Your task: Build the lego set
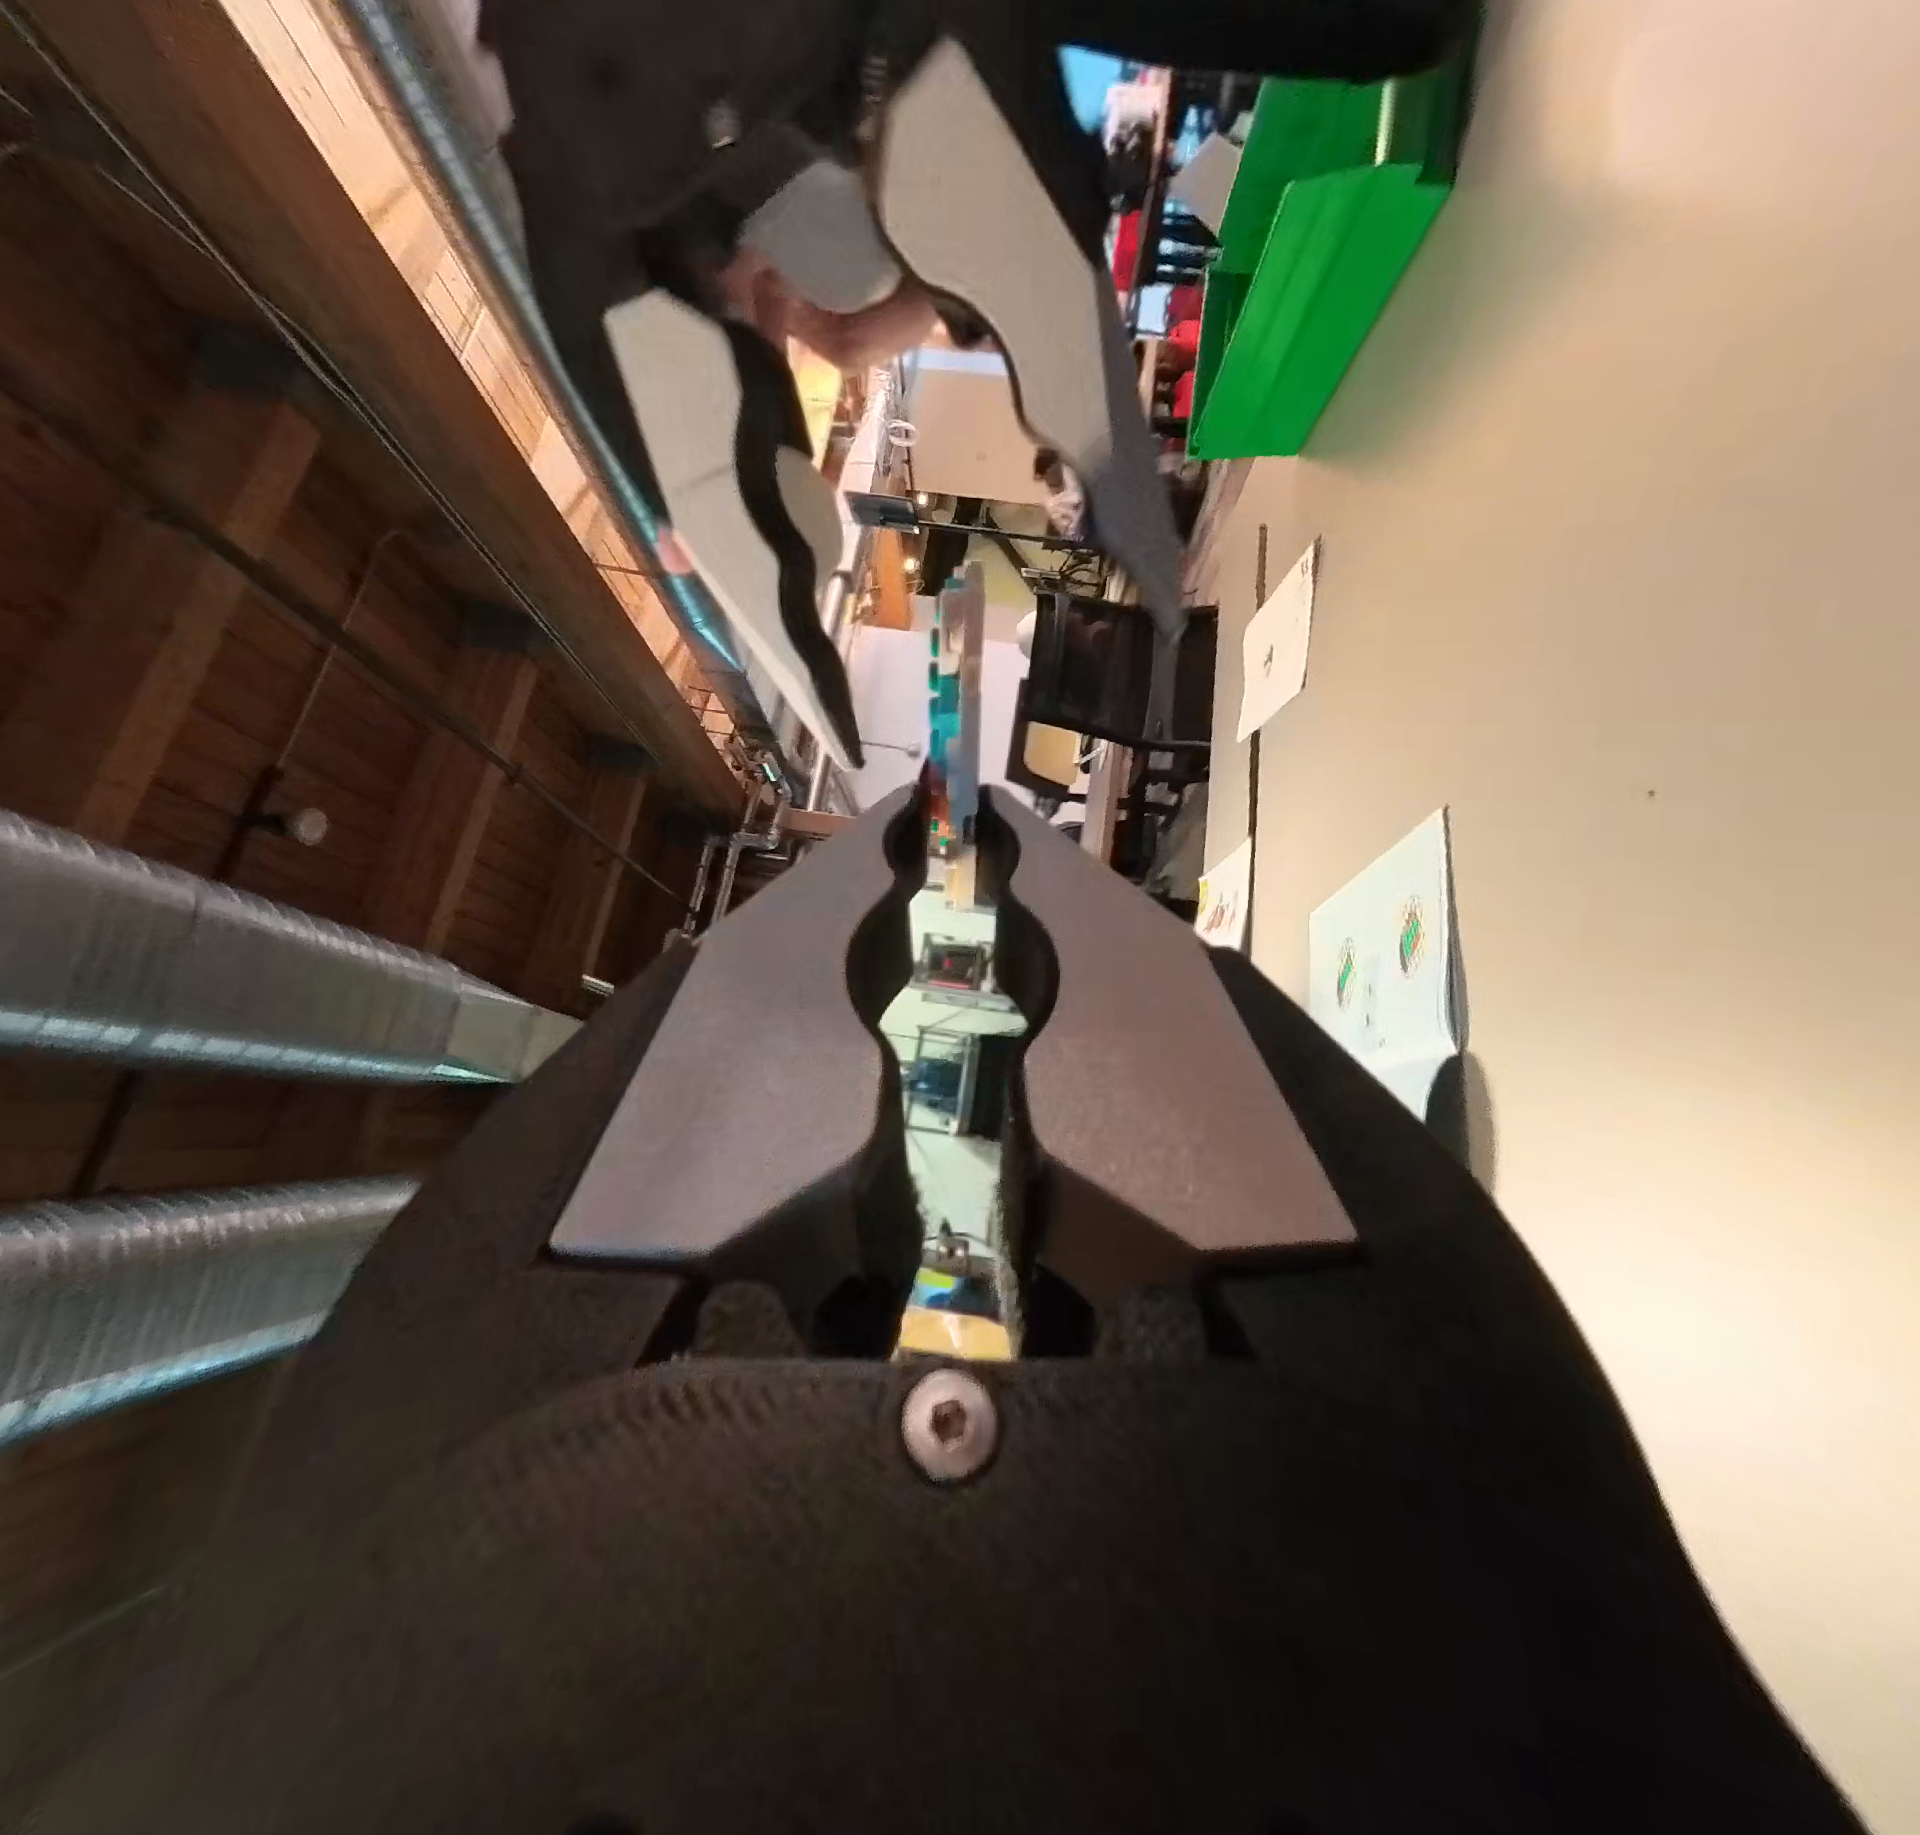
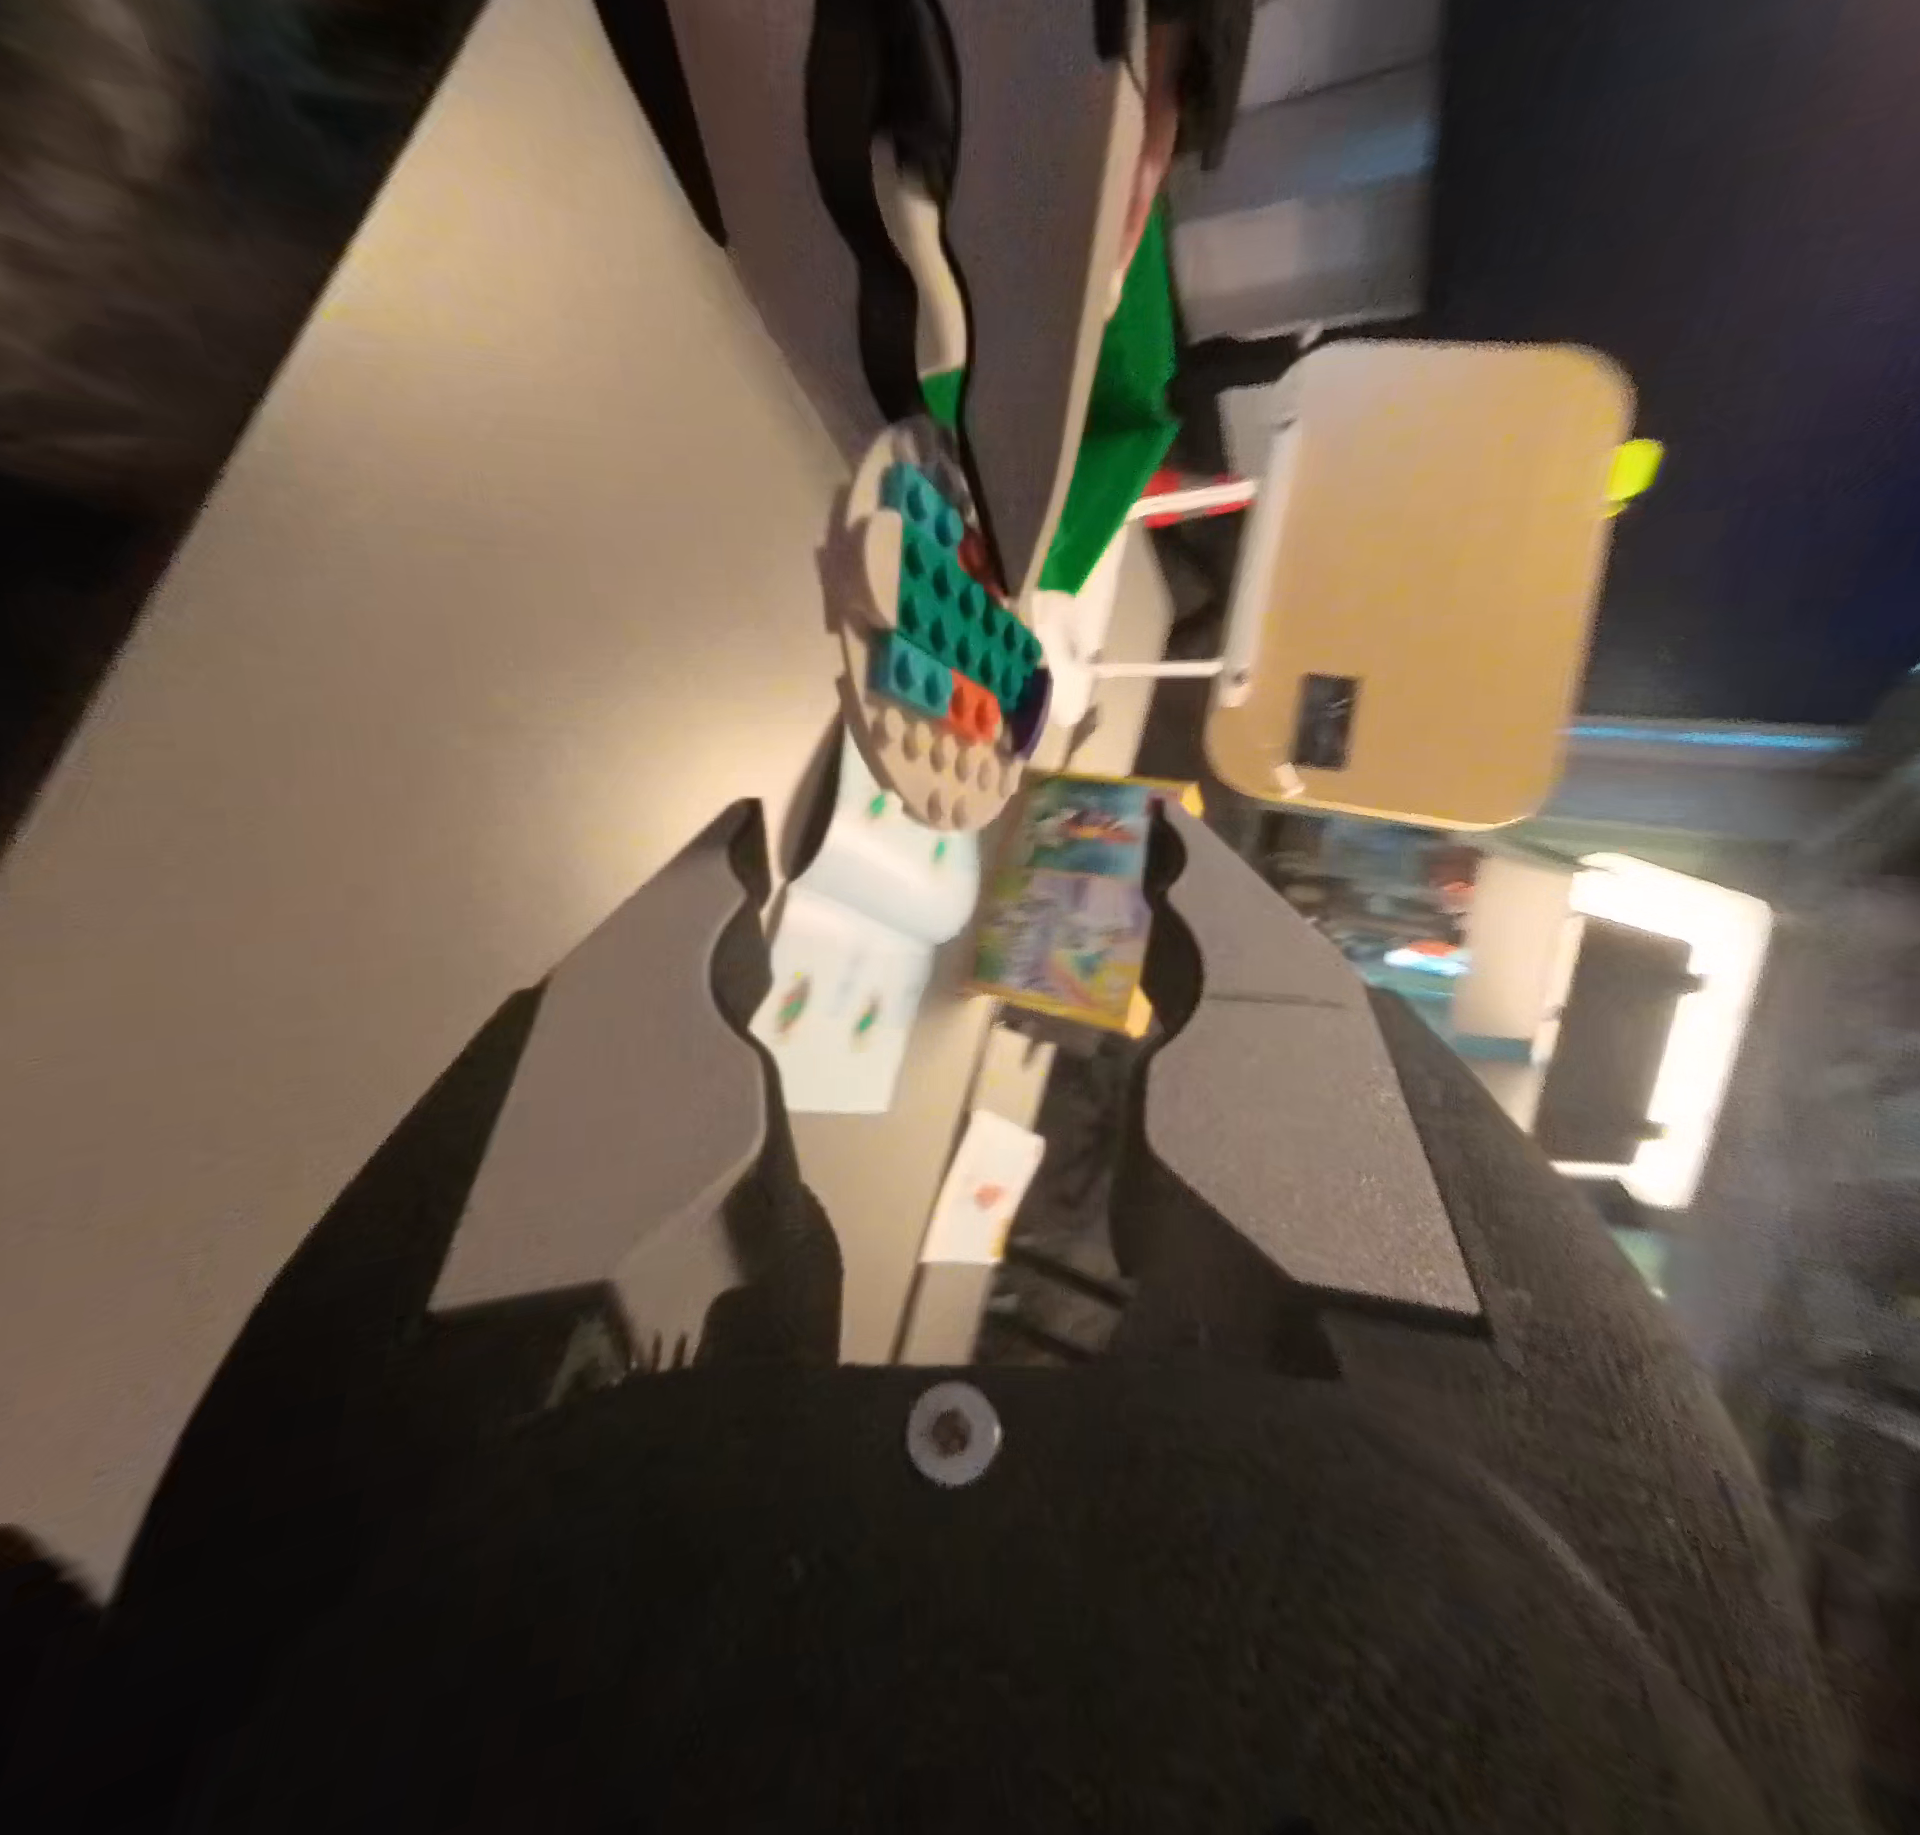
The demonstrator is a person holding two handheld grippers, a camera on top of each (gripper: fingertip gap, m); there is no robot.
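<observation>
The lego build is a round tan plate carrying teal bricks, an orange brick and a purple piece. My left gripper is shut on its edge and holds it in the air above the table. In the left wrist view the build shows edge-on beyond the fingertips. In the right wrist view the left gripper comes in from the top. My right gripper is open and empty, just short of the build's tan end. In the left wrist view its grey fingers spread on either side of the build.
A white table carries a green bin, an open instruction booklet and a loose paper sheet. The set's colourful box lies near the table edge. A tan chair back stands beyond the table.
</observation>
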